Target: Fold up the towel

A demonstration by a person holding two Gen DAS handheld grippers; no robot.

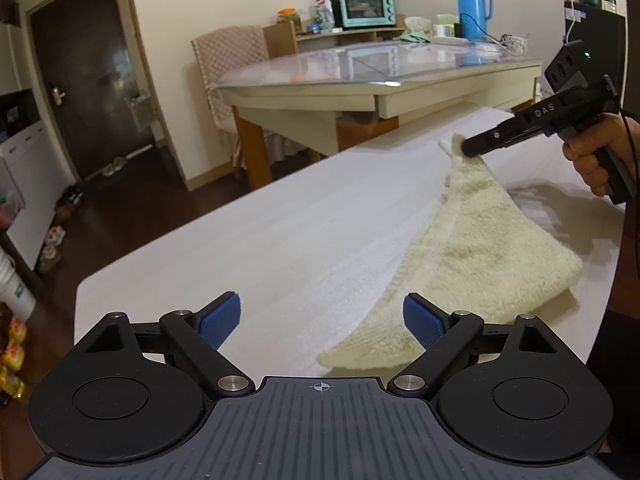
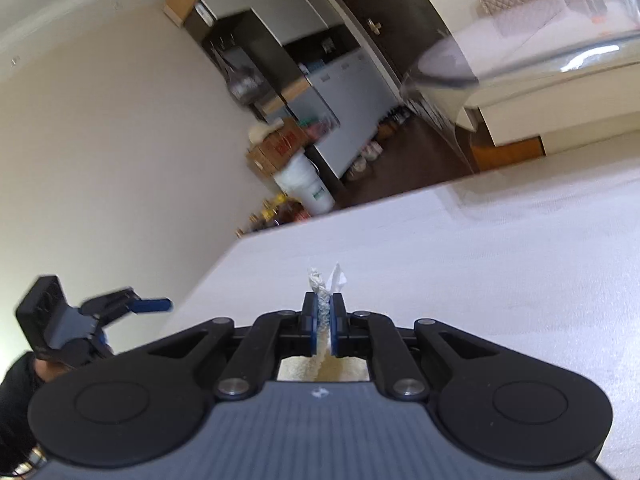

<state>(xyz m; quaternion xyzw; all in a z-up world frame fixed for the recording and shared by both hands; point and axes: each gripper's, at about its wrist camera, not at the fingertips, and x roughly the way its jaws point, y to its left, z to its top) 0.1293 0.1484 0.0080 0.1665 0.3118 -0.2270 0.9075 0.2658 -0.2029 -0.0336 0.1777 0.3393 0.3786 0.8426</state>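
Your right gripper (image 1: 470, 148) pinches towel (image 1: 460, 256) corner, lifted at 2 o'clock over white table (image 1: 240, 248). Left gripper (image 1: 320, 320) spread wide, empty, near corner at 5 o'clock. Fold appears begun, unfinished; lifted corner not yet laid down.

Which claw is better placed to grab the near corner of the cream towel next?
Left. The left claw is open, with the fluffy cream terry towel's near corner lying just ahead between its blue pads. The right claw is busy, shut on the far corner, which it holds lifted.
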